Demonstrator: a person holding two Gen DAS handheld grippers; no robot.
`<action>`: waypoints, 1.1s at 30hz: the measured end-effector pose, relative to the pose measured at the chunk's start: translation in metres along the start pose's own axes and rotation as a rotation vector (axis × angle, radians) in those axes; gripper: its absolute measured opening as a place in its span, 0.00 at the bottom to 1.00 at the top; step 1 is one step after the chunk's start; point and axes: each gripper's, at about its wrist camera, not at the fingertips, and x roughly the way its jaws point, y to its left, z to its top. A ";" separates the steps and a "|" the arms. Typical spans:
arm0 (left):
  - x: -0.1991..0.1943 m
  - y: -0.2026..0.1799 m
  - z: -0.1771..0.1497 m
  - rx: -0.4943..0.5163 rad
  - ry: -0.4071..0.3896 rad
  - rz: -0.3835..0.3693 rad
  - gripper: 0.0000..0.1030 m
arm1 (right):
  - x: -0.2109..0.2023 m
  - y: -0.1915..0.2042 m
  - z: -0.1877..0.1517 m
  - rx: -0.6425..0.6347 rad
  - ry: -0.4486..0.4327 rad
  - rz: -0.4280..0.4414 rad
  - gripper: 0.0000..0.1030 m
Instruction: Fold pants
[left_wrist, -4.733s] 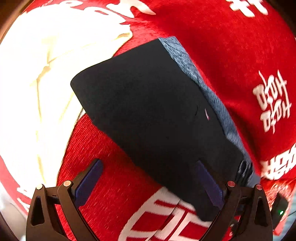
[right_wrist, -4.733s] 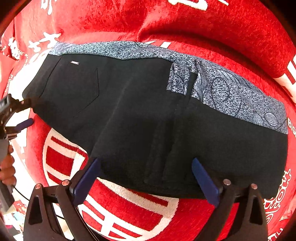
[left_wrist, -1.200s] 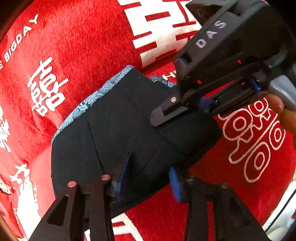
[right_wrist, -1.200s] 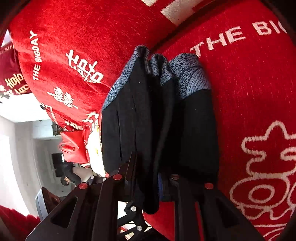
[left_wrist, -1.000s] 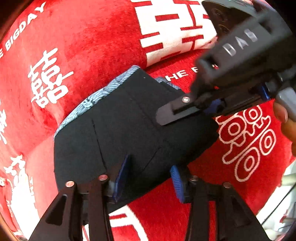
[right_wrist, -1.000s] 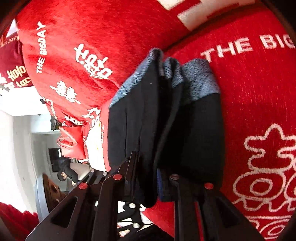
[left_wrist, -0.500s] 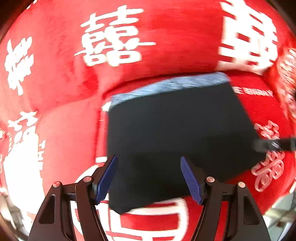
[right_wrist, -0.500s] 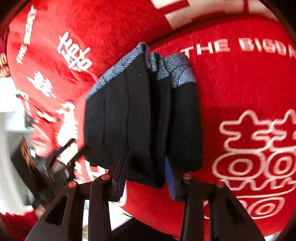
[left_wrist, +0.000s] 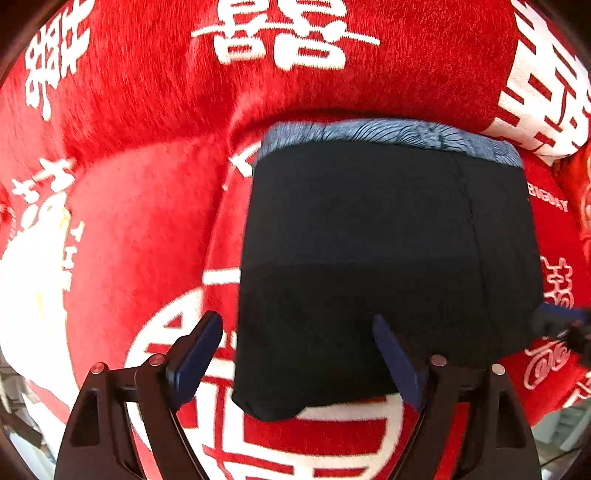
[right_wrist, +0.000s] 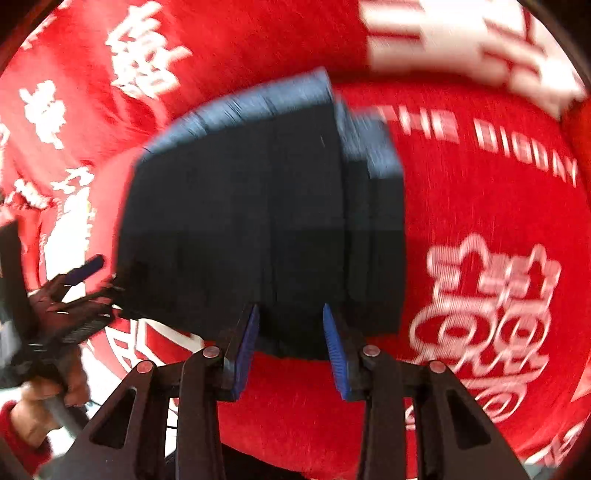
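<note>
Both grippers have let go: left gripper wide open, right gripper partly open, both empty. Pants lie folded on the red blanket, dead ahead, nearer the right.

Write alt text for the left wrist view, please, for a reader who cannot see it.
Folded black pants with a grey-blue patterned waistband lie flat on a red blanket printed with white characters. The left gripper is open, its blue-padded fingers at the near edge of the pants.
</note>
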 end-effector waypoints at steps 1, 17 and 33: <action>0.000 0.001 -0.002 -0.005 0.002 -0.009 0.82 | 0.000 -0.003 -0.004 0.030 -0.006 0.013 0.38; -0.014 0.027 -0.008 0.023 0.042 -0.005 0.82 | 0.002 0.020 -0.022 0.099 -0.029 -0.163 0.43; -0.015 0.030 -0.001 0.099 0.033 -0.047 0.82 | -0.018 0.029 -0.057 0.168 -0.082 -0.188 0.73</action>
